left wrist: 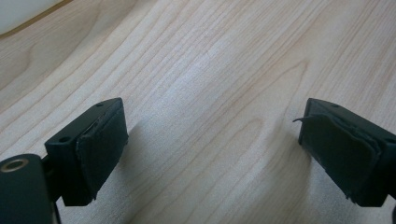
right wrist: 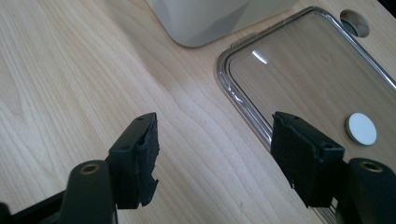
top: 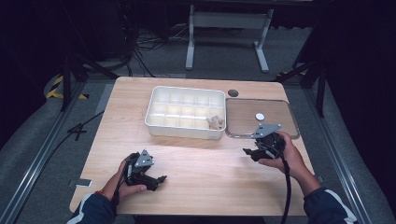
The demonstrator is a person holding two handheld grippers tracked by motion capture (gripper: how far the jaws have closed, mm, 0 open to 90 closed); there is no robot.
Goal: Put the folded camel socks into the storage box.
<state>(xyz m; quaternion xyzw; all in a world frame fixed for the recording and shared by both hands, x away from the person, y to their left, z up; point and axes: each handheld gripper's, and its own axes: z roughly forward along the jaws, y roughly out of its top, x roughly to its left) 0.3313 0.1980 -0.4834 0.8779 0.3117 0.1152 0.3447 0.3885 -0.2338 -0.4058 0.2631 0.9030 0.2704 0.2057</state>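
Pale wooden tabletop (top: 201,158) is carrying everything in this scene. A person's right hand (top: 285,151) is holding the right tongs (right wrist: 215,158) just above the wood, jaws standing wide apart with nothing between them. Just beyond their right jaw, a clear plastic lid (right wrist: 317,74) is lying flat, its near rim passing right beside that jaw. A small white round disc (right wrist: 361,128) is resting on the lid, close to the same jaw. Farther ahead, a white compartment tray (top: 186,112) is sitting just beside the lid, with small tan pieces (top: 215,122) lying in one near corner cell. Well apart, the left hand (top: 123,182) is holding the left tongs (left wrist: 212,140), also spread open and empty over bare wood.
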